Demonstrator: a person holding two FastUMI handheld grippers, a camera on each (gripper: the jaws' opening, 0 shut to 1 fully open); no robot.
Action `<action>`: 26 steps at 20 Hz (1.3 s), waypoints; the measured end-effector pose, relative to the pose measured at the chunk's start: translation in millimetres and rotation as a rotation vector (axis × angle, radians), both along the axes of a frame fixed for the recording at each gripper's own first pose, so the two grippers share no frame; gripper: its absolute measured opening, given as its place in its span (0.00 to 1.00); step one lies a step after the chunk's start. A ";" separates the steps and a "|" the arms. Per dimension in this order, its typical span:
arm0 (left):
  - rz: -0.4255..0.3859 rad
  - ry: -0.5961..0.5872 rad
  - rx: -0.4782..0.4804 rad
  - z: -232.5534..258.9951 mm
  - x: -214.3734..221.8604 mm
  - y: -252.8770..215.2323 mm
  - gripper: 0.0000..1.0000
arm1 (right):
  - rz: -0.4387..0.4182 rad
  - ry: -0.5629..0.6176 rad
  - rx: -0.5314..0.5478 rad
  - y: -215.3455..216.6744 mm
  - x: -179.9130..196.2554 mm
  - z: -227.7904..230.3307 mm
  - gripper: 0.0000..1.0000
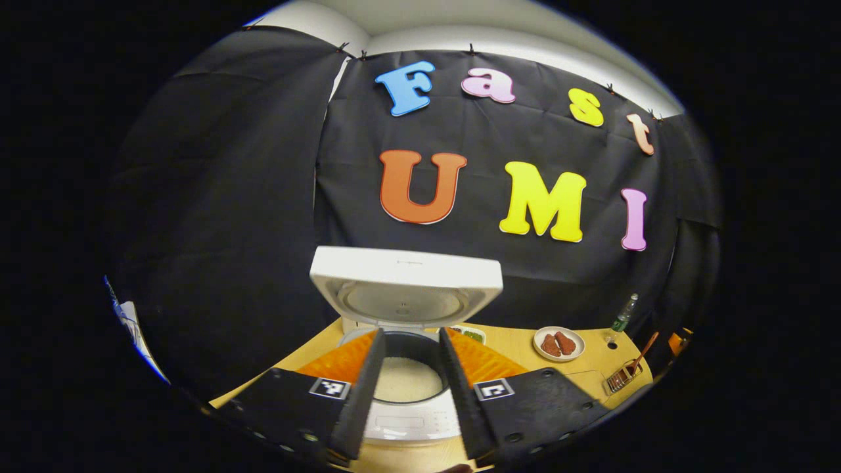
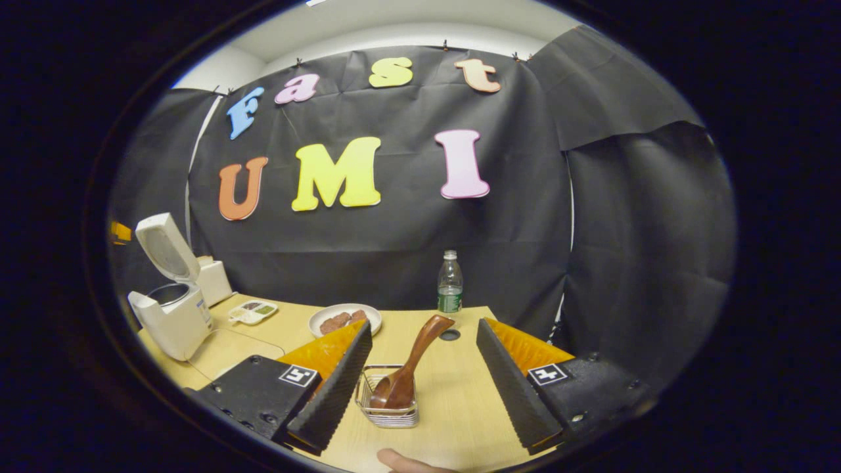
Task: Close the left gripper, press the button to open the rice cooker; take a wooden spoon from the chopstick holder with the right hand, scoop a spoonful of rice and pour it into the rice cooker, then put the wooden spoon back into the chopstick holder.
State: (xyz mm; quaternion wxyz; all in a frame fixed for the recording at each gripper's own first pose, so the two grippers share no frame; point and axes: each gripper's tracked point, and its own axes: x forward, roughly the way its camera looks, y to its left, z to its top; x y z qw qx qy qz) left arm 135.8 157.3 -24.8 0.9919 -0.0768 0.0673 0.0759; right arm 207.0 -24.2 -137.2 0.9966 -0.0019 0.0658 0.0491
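The white rice cooker (image 1: 410, 420) stands straight ahead in the left gripper view, its lid (image 1: 405, 279) tilted up and open. Its dark inner pot (image 1: 407, 381) holds whitish rice. My left gripper (image 1: 411, 332) is open, its fingers framing the pot from in front. In the right gripper view the brown wooden spoon (image 2: 410, 364) stands bowl-down in a small wire chopstick holder (image 2: 387, 410), handle leaning up to the right. My right gripper (image 2: 424, 325) is open, one finger on each side of the spoon, not touching it. The cooker (image 2: 172, 315) is far left there.
On the wooden table (image 2: 453, 407) are a white plate of reddish food (image 2: 346, 318), a clear water bottle (image 2: 450, 282) at the back, a small divided dish (image 2: 251, 312) and a white box (image 2: 213, 279) behind the cooker. A person's fingertip (image 2: 401, 462) shows at the bottom edge.
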 end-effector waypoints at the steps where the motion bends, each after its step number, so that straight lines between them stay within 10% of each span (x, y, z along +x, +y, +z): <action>1: 0.003 -0.017 0.009 3.5 -9.8 -3.0 0.69 | -0.003 0.012 0.005 1.4 4.8 -3.7 1.00; 5: 0.021 -0.048 0.066 -5.3 -55.8 -20.0 0.84 | -0.025 0.054 0.058 5.7 25.7 -23.8 1.00; 19: -0.170 -0.128 0.053 -34.4 -119.6 -97.1 0.88 | 0.016 0.280 0.291 24.7 95.6 -86.4 0.94; 25: -0.260 -0.113 0.026 -43.9 -127.6 -118.3 0.88 | 0.053 0.351 0.347 37.1 103.2 -106.4 0.57; 26: -0.271 -0.109 0.028 -47.7 -130.4 -119.5 0.88 | 0.059 0.348 0.370 41.1 103.2 -107.1 0.39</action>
